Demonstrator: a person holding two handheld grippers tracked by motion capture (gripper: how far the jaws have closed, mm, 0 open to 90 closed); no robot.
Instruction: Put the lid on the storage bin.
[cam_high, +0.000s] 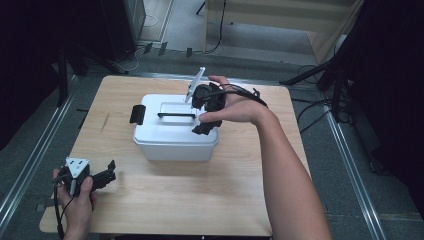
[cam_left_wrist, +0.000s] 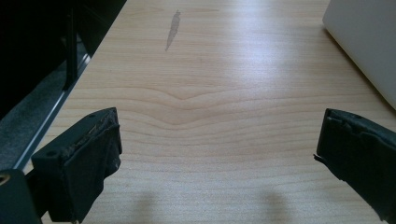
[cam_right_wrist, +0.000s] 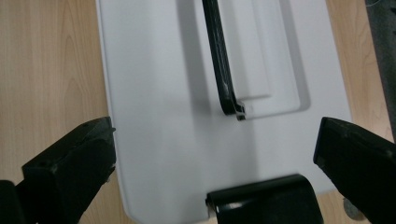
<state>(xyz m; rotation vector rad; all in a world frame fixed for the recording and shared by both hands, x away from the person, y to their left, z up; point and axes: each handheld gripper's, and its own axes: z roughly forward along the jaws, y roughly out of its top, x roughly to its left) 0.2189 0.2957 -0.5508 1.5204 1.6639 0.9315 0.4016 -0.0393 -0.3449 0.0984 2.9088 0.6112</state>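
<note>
High view first: nearest the person's side, the left gripper (cam_high: 102, 176) rests on the table (cam_high: 175, 200) at the near left corner, its fingers (cam_left_wrist: 84, 158) spread wide with nothing but bare wood between them. Farther in, at the middle of the table, sits the white plastic box (cam_high: 170, 132), lid on, a black carry handle (cam_high: 176, 115) lying flat in a recess on top and a black latch (cam_high: 137, 114) at its left end. The right gripper (cam_high: 207, 112) hangs over the box's right end, fingers (cam_right_wrist: 70, 172) fully apart and gripping nothing, the right-hand latch (cam_right_wrist: 264, 198) showing between them in the right gripper view. I'd judge the box as stiff, smooth moulded plastic, probably light unless it is full, and too wide and slick to pinch by its walls. The latches look like the sensible places to take hold for opening it; the slim handle suits lifting, once raised from its recess.
</note>
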